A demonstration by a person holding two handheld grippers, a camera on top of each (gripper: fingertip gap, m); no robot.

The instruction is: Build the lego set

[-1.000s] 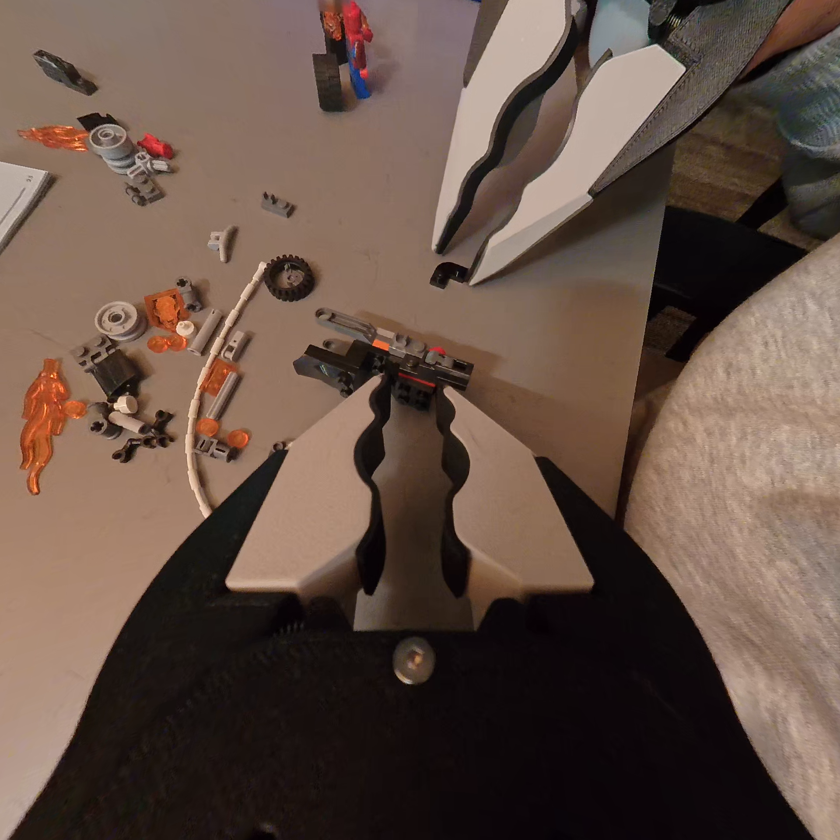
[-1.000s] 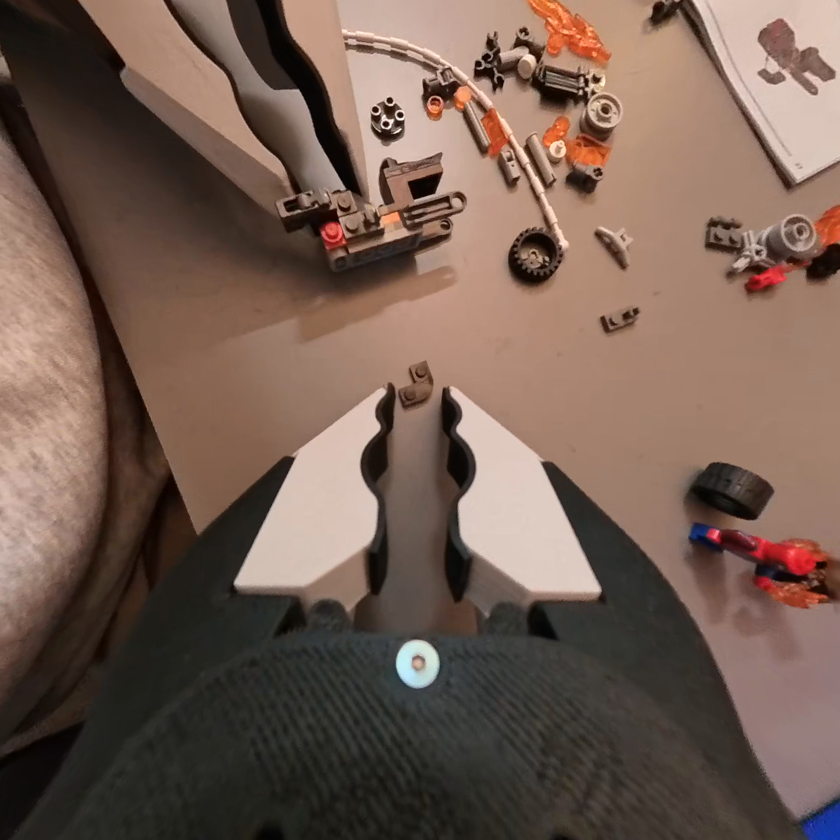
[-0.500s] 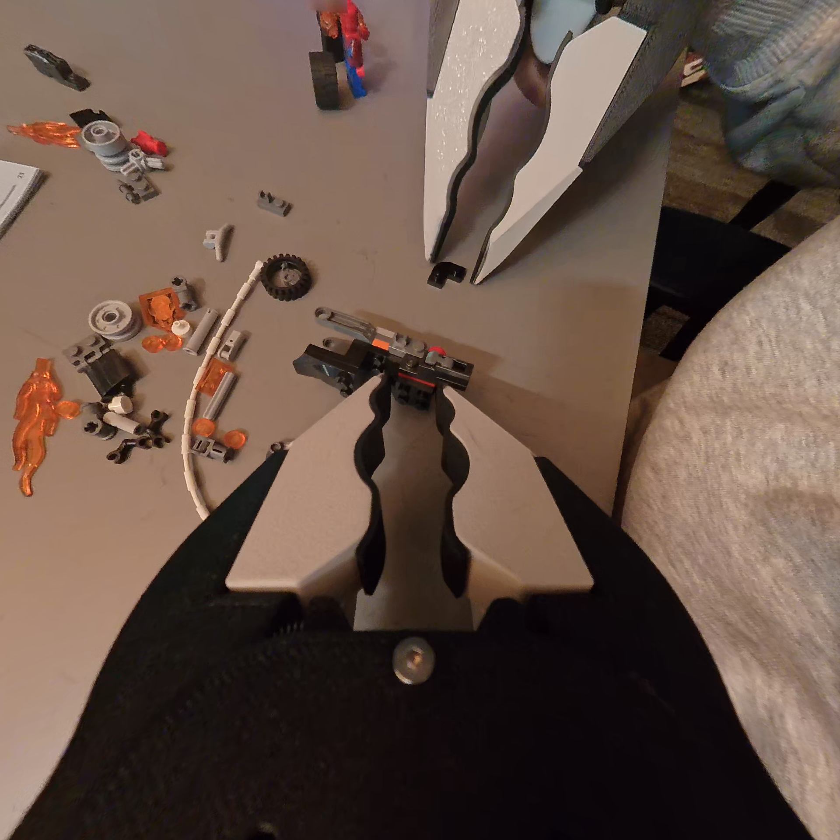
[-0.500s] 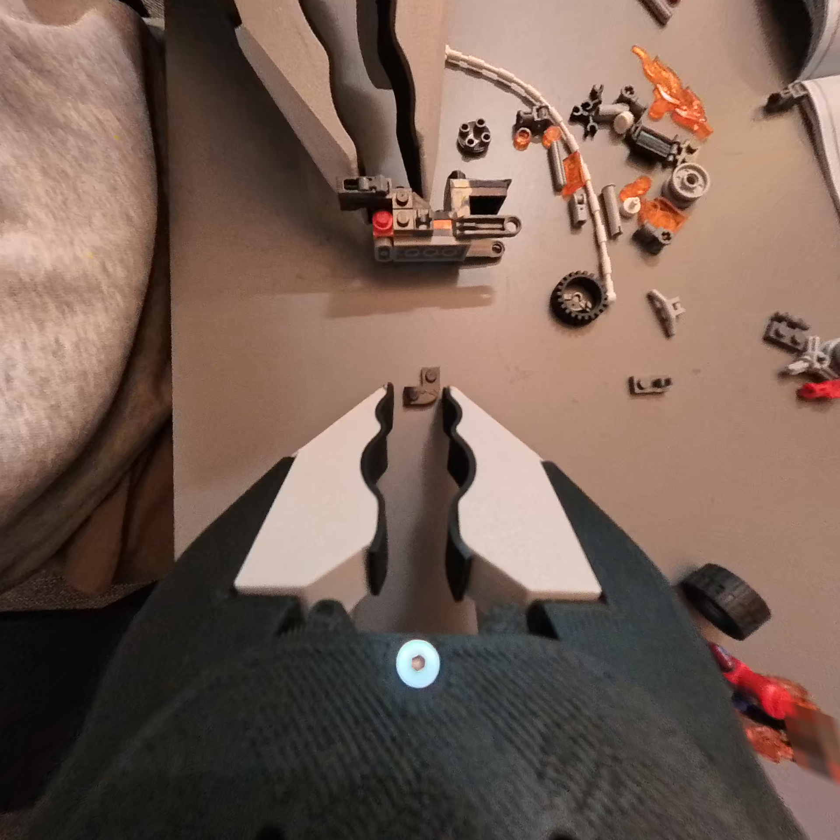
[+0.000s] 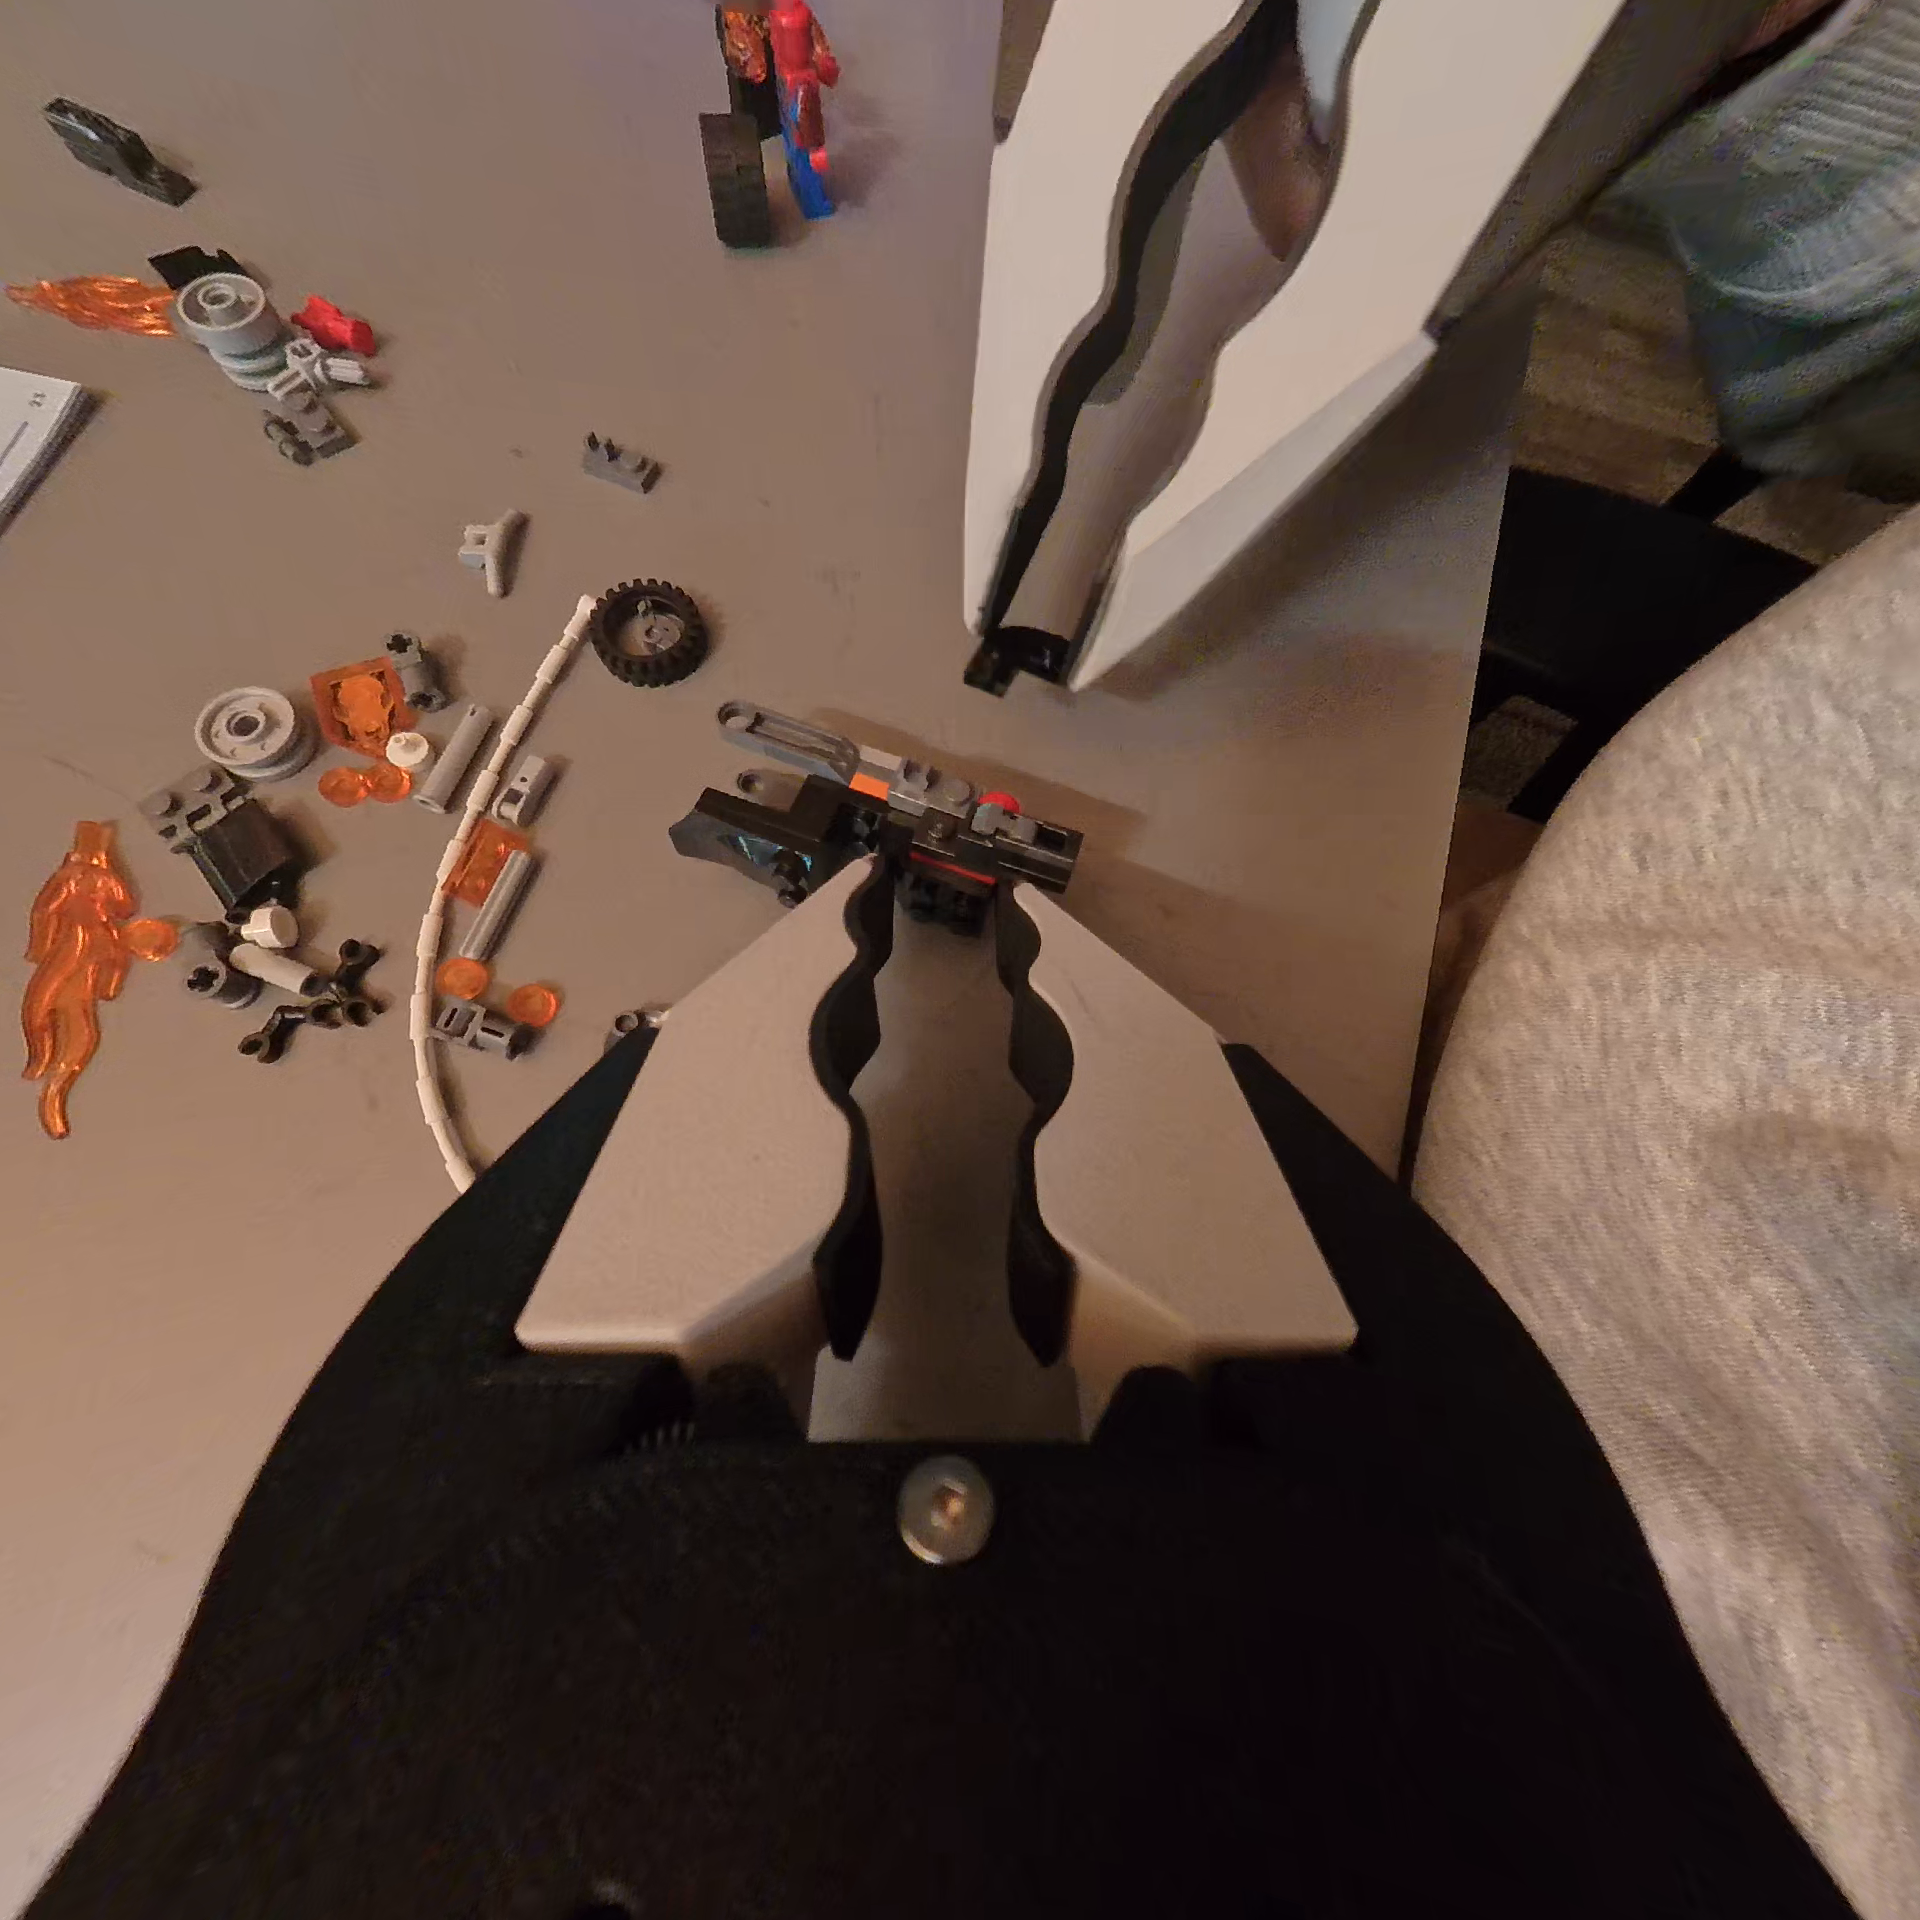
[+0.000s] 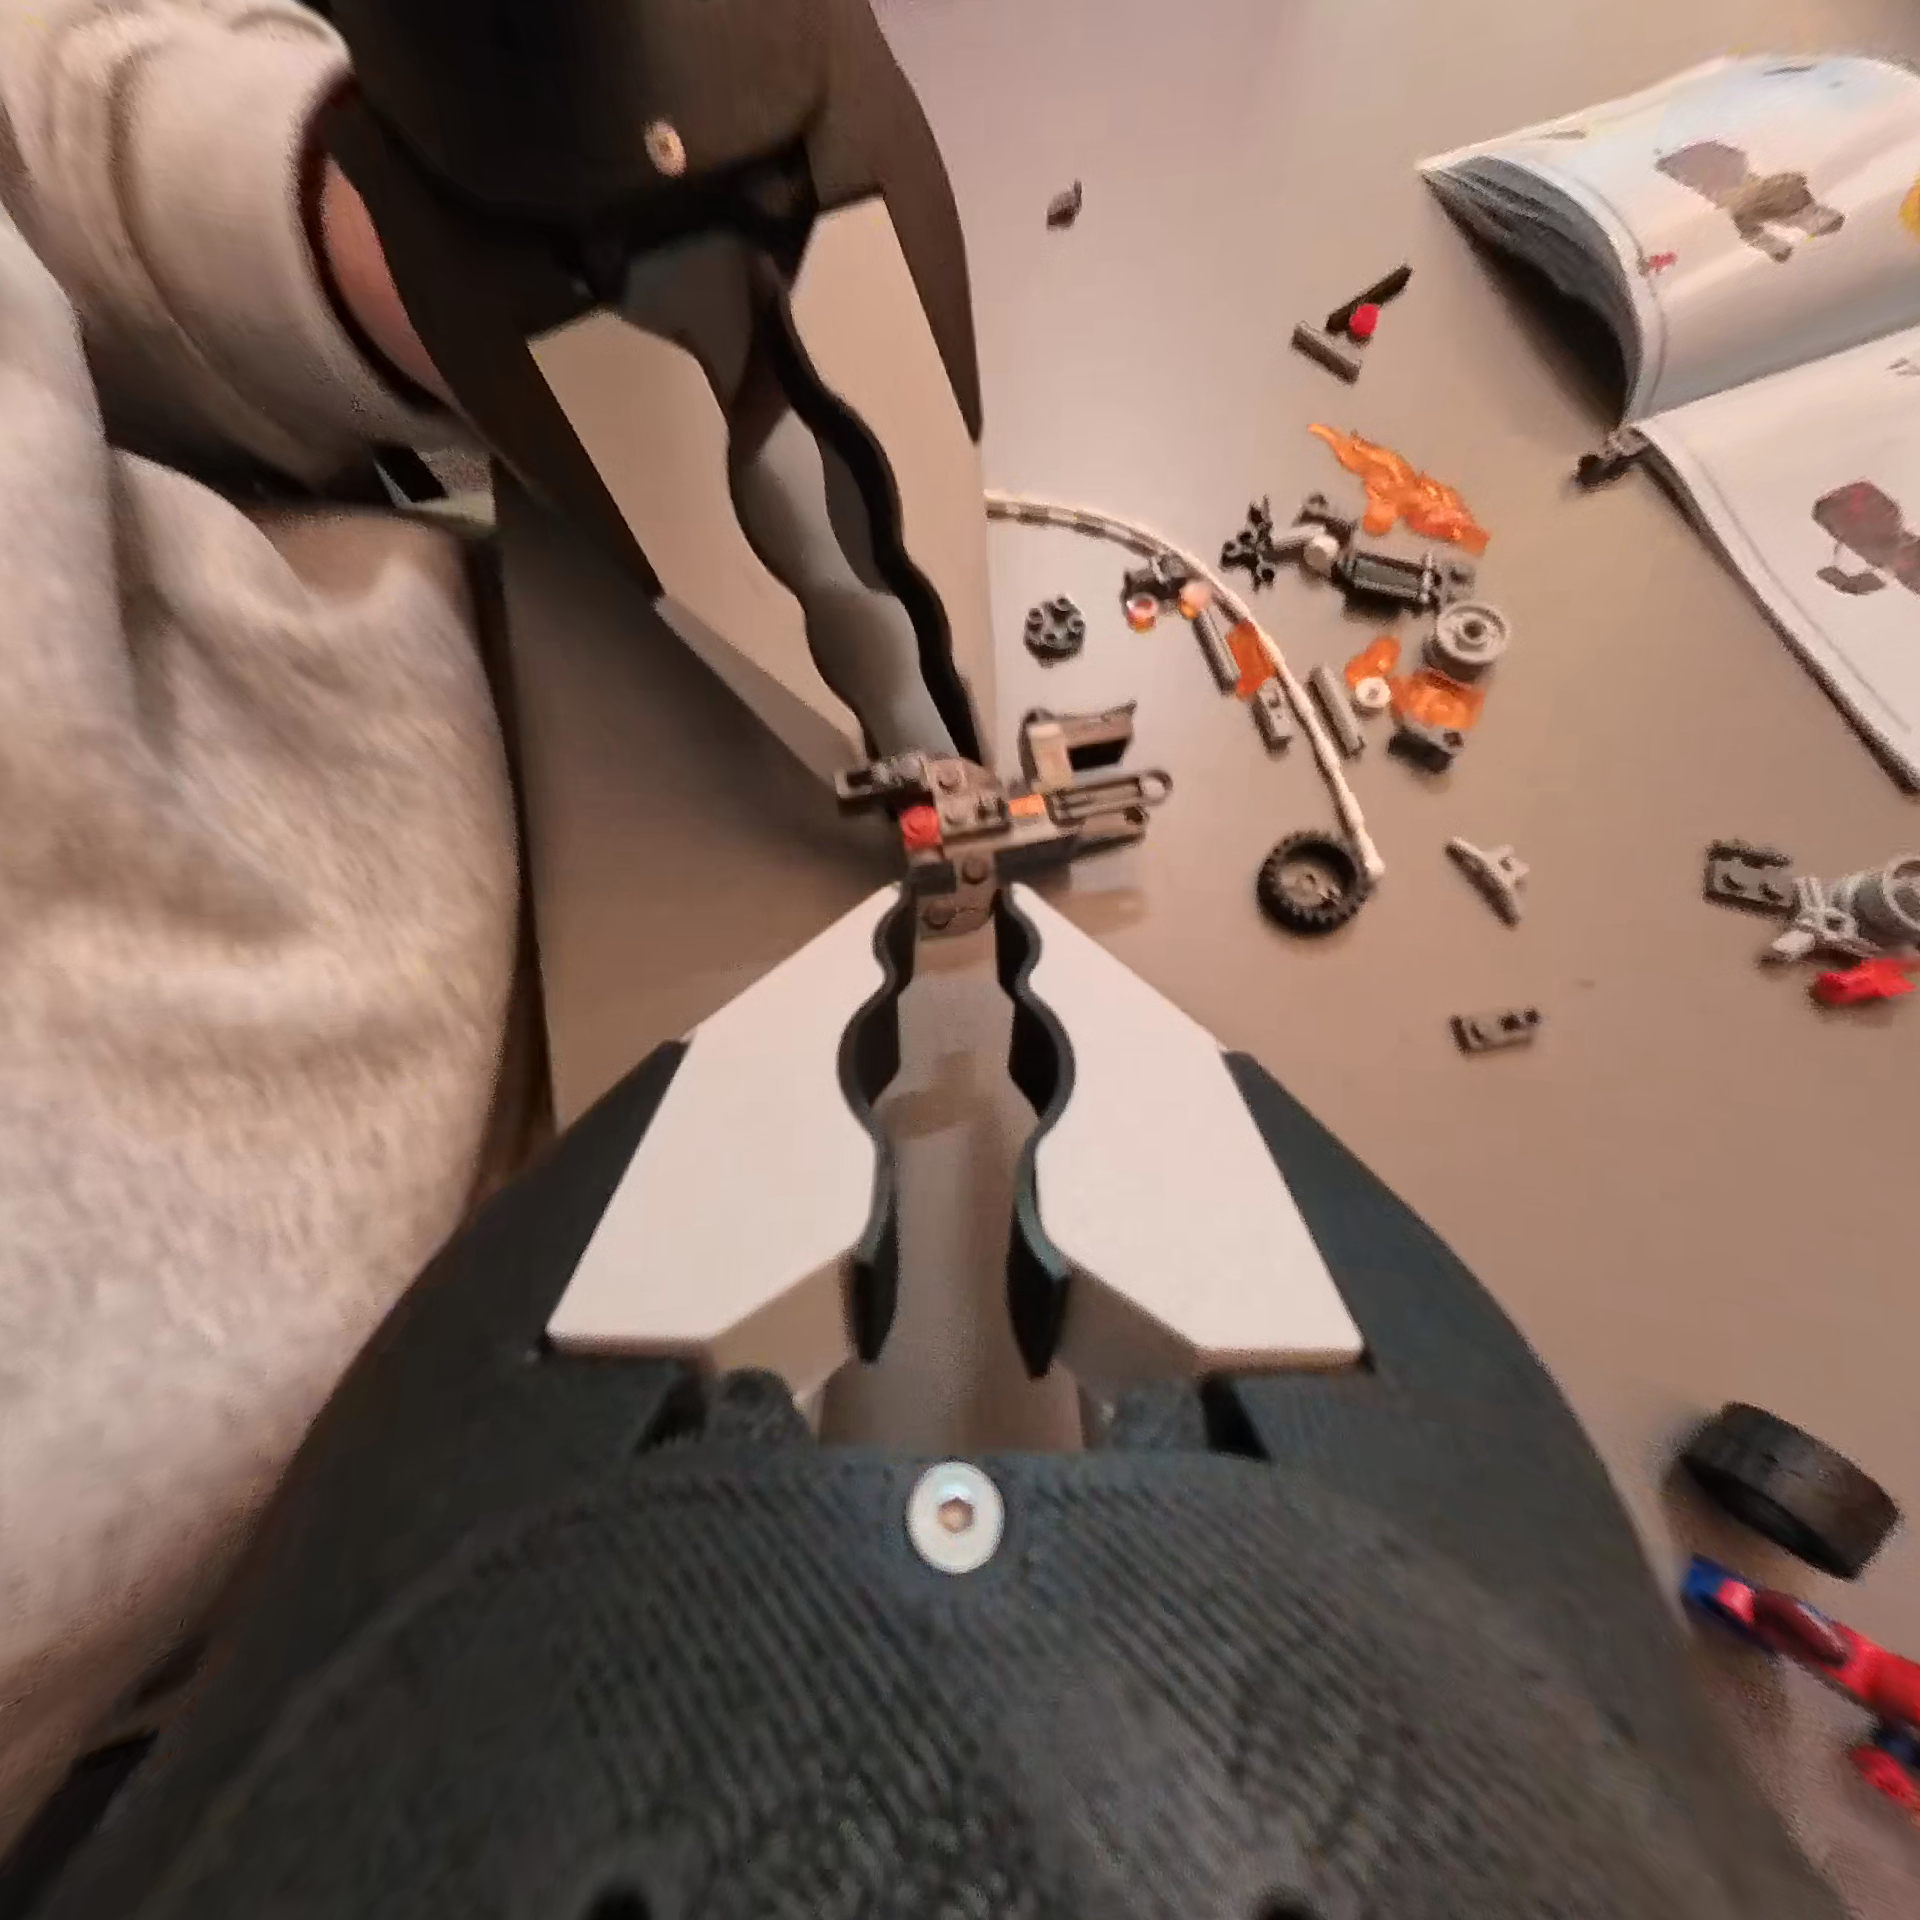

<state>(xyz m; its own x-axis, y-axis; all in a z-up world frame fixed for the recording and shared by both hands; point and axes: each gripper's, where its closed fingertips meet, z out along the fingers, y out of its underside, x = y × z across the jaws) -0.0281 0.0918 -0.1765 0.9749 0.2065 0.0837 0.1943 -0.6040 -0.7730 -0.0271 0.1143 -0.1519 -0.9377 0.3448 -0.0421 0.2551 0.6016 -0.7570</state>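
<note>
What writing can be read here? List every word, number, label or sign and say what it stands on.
Instruction booklet: printed pages, the print too blurred to read.
Booklet corner in the left wrist view: a tiny mark, too small to read.
Partly built model, small black piece, loose Lego parts: no writing visible.
Nothing here is legible.

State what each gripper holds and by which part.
Left gripper clamps the partly built model at its near underside block. Right gripper pinches the small black corner piece by its sides.
</note>
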